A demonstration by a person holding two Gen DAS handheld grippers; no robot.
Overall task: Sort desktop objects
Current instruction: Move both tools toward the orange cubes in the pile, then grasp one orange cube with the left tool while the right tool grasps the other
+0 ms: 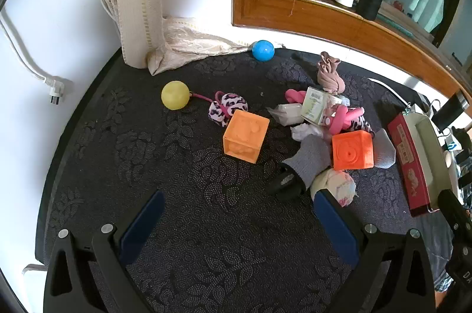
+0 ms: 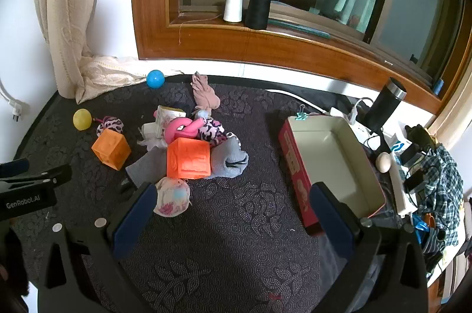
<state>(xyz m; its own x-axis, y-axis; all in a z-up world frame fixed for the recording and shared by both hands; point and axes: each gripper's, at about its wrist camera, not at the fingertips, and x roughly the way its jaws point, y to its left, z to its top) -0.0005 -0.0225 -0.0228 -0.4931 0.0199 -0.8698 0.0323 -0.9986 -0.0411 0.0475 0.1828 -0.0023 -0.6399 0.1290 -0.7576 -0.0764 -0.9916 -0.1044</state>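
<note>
The objects to be sorted are lying on the dark patterned tabletop, most of them in one heap left of centre. In that heap, a bright orange cube is sitting on a grey sock, with a pink toy, a small printed carton and a balled floral sock touching or just beside it. A paler orange cube is standing apart to the left, near a leopard-print pouch and a yellow ball. A blue ball is resting at the far edge against the curtain. A beige stocking is lying behind the heap.

The red-sided tin box is standing open to the right, well apart from the heap. Its interior is showing nothing inside, so, as a judgement, the sorting is at its start: no item is placed and every item is still outstanding.

The left gripper is hovering above bare cloth in front of the paler cube. Its jaws are spread wide and gripping nothing; the balled sock is appearing just behind the right-hand finger, and contact cannot be confirmed.

The right gripper is likewise spread wide and holding nothing. One finger is overlapping the balled sock in view, the other the near wall of the box; touching cannot be determined.
</note>
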